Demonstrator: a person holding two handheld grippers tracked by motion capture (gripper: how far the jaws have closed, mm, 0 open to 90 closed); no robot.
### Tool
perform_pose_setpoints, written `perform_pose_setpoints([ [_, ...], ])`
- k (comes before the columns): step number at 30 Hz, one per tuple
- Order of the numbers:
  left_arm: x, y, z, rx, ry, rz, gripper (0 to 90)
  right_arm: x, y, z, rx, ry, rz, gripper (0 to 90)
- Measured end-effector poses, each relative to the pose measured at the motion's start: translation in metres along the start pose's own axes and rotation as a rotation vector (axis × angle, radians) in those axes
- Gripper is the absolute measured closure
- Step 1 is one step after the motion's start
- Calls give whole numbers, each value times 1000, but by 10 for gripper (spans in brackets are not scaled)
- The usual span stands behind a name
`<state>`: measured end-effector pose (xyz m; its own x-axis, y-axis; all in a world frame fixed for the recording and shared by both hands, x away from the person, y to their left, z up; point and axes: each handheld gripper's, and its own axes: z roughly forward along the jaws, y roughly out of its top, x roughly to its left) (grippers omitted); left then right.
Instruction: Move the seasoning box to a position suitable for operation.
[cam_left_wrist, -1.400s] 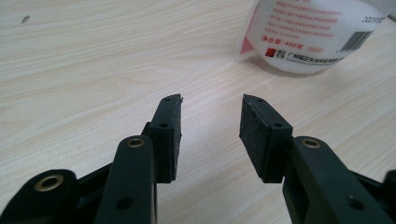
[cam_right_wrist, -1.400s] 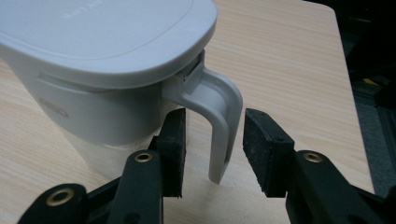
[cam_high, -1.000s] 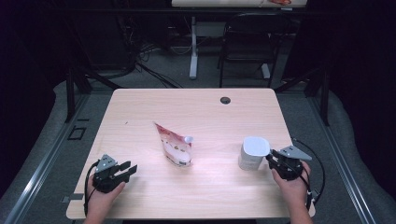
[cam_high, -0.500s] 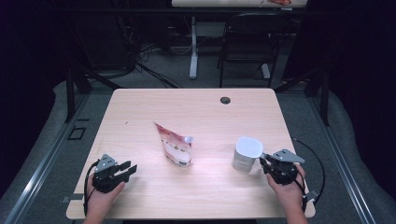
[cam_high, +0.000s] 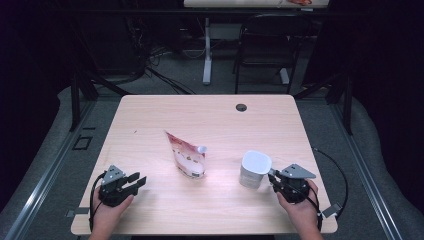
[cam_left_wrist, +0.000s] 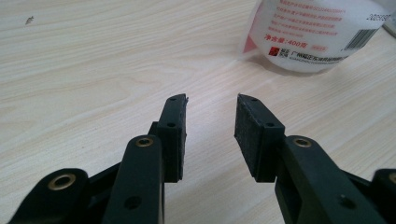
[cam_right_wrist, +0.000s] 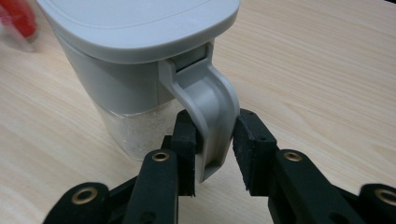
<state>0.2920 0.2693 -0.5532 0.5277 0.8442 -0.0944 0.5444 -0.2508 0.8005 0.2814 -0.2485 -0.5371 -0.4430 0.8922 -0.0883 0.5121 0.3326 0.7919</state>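
Near the front right corner of the table stands a grey jug with a flat, pale lid closed over its top. Its upper body is solid grey; the lower part is clear, and in the right gripper view something whitish and grainy shows through that clear band, though what it is cannot be told. The jug's curved handle points toward the front edge, and the right gripper has its jaws clamped on that handle, one black pad on each side of it. The jug appears to sit upright on the wood.

Around the middle of the table, closer to the front edge than the back, a soft refill pouch with red and white print lies tilted, its small white spout cap pointing to the right toward the jug. The two containers are apart, with bare wood between them. In the left gripper view the pouch's pale bottom end shows red print and a barcode; its contents cannot be seen.

By the front left corner the left gripper rests low over the table, its jaws parted with nothing but bare wood between them, well short of the pouch.

A small dark round hole sits near the back edge.
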Motion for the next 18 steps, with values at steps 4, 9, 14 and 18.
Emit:
perform_pose_setpoints([
  [4, 0, 0, 0, -1, 1, -2, 639, 13, 2, -1, 3, 15, -21, 703],
  [9, -1, 0, 0, -1, 2, 0, 638, 24, 3, -1, 9, 47, -45, 699],
  [14, -1, 0, 0, 1, 4, 2, 635, 22, 2, -1, -6, 84, -58, 686],
  [18, -1, -1, 0, -1, 4, -1, 624, 17, 2, -2, -25, 103, -40, 629],
])
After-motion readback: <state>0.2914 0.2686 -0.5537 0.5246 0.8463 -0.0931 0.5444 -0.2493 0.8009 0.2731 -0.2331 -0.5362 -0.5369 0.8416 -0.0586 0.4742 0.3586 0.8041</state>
